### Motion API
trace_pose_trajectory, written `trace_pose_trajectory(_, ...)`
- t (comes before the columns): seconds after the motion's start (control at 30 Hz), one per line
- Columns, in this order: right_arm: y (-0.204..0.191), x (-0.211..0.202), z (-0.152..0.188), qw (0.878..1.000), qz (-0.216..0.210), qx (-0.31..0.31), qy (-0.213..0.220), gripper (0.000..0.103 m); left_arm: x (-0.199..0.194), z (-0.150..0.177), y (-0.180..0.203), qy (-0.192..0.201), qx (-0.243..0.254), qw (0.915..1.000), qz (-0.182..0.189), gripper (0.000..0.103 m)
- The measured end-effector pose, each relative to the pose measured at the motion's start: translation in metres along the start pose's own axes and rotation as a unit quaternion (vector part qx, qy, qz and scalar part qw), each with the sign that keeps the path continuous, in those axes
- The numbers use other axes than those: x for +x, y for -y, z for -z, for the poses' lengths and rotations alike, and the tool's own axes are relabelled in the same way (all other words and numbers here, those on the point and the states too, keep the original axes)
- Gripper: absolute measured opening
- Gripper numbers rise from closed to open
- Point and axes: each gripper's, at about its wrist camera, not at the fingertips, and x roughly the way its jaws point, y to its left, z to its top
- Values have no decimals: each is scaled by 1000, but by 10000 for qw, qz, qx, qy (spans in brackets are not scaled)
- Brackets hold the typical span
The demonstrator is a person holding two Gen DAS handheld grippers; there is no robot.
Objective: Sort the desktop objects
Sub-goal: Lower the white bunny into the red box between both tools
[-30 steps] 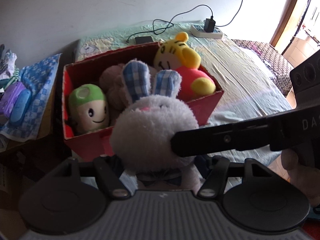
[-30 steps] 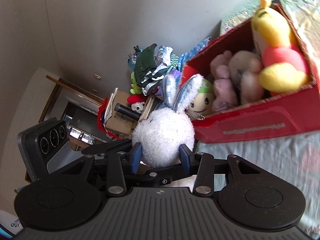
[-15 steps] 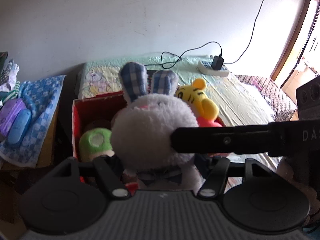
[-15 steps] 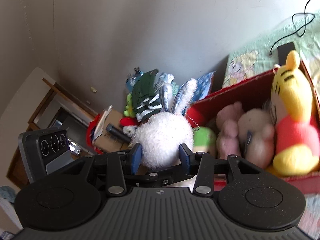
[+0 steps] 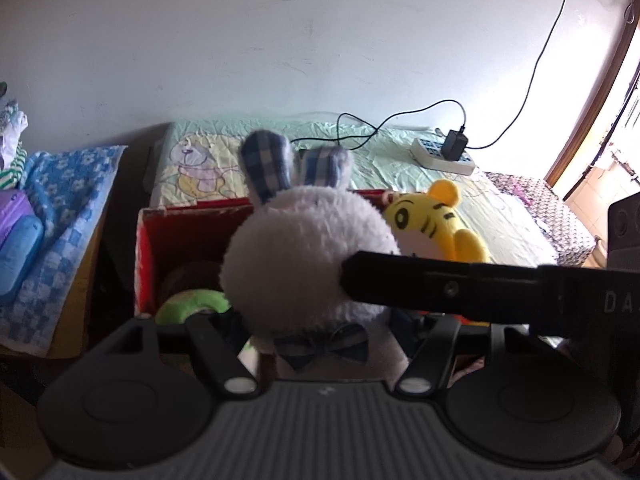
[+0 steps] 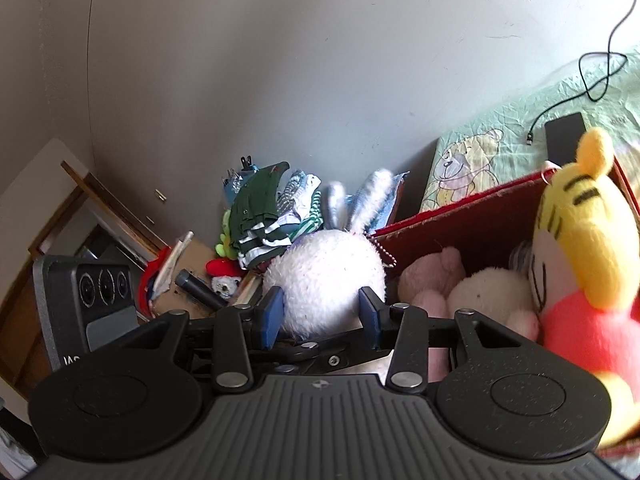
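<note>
A white fluffy rabbit plush point(image 5: 304, 256) with blue checked ears and a bow tie is held up in front of an open red box point(image 5: 192, 220). My left gripper point(image 5: 320, 320) is shut on its body, with the fingertips hidden behind the fur. My right gripper point(image 6: 322, 312) is shut on the rabbit's round head point(image 6: 324, 276), blue pads point(image 6: 274, 314) on either side. In the left wrist view one right gripper finger point(image 5: 440, 288) crosses in from the right. The red box point(image 6: 460, 216) holds a yellow tiger plush point(image 6: 580, 232), a pink plush point(image 6: 432, 284), a cream plush point(image 6: 492, 292) and a green mushroom plush point(image 5: 192, 306).
The box stands on a bed with a green cartoon sheet point(image 5: 200, 160). A power strip point(image 5: 444, 158) with a charger and cables lies at the back, and a black phone point(image 6: 564, 132) lies behind the box. Left of the bed are a blue checked cloth point(image 5: 60, 200) and piled clothes point(image 6: 264, 208).
Both grippers have risen with the rabbit still held between them. The red box and its toys now sit lower and closer behind it, and more wall shows above.
</note>
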Motion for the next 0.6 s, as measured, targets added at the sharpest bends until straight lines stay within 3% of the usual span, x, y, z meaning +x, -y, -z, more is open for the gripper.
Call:
trace_pose_trajectory(0.27, 9, 8, -2, 9984, 0, 327, -453, 44, 15, 0, -15, -399, -40, 9992, 53, 68)
trace_pose_trajectory(0.47, 18, 11, 3, 9951, -38, 737, -662, 44, 23, 2, -1, -668, 373, 9967, -260, 75)
trace_pose_trajectory(0.6, 19, 10, 7, 9954, 52, 545, -784, 44, 35, 5, 11, -756, 676, 9935, -516, 80)
